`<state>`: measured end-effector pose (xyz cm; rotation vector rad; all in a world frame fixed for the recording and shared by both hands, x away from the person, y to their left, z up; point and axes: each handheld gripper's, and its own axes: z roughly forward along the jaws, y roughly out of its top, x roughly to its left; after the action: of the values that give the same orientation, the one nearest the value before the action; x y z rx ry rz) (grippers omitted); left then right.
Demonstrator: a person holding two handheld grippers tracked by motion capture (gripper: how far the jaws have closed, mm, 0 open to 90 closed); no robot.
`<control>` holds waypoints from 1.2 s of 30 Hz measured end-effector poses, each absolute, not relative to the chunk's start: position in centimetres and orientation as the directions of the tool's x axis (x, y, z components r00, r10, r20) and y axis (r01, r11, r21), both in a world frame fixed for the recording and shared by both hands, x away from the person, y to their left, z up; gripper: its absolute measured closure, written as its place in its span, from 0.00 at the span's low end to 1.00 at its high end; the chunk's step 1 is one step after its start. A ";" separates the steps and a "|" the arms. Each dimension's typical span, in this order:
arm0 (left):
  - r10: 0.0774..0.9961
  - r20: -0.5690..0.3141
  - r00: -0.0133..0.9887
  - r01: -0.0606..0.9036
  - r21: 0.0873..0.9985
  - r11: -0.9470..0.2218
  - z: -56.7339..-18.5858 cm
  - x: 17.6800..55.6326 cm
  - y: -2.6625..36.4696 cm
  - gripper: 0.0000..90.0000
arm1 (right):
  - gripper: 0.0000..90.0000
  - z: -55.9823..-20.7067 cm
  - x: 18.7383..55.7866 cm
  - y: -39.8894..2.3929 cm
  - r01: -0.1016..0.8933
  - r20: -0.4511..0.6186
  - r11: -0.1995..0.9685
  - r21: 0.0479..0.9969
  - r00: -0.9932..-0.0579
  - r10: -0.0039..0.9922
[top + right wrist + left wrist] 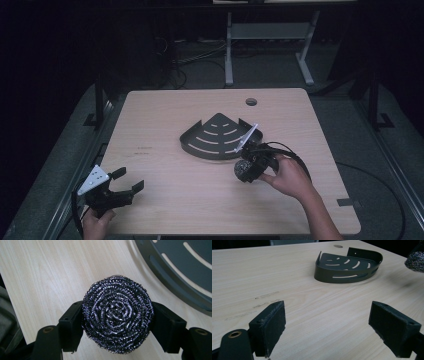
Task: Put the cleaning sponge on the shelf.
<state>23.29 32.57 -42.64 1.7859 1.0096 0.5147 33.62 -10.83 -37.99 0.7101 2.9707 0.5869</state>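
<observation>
Two hand-held grippers work over a pale wooden worktop (170, 185). At about eight o'clock, near the front left corner, the left hand-held gripper (126, 181) rests with its jaws spread wide and nothing between them. Near the centre, towards twelve o'clock, a dark slotted corner tray (212, 140) lies flat on the wood. Just beside the tray's front rim, at roughly four o'clock from it, the right hand-held gripper (244, 169) is clamped on a round steel-wool scourer (117, 313), one pad pressing each side, with the scourer lifted clear of the worktop.
</observation>
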 end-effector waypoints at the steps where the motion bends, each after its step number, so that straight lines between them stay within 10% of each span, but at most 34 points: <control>1: 0.820 -0.097 0.565 0.404 0.899 -0.172 -42.6 23.3 32.6 0.15 | 0.35 -37.9 33.8 -10.8 0.430 0.060 0.823 0.371 -0.895 0.441; 36: 0.819 -0.099 0.565 0.401 0.901 -0.168 -42.6 23.3 32.6 0.15 | 0.35 -35.7 36.6 -9.2 0.419 0.036 0.841 0.343 -0.900 0.434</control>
<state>23.28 32.62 -42.55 1.7805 1.0075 0.5143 36.58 -9.17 -35.65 0.6888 2.9726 0.5381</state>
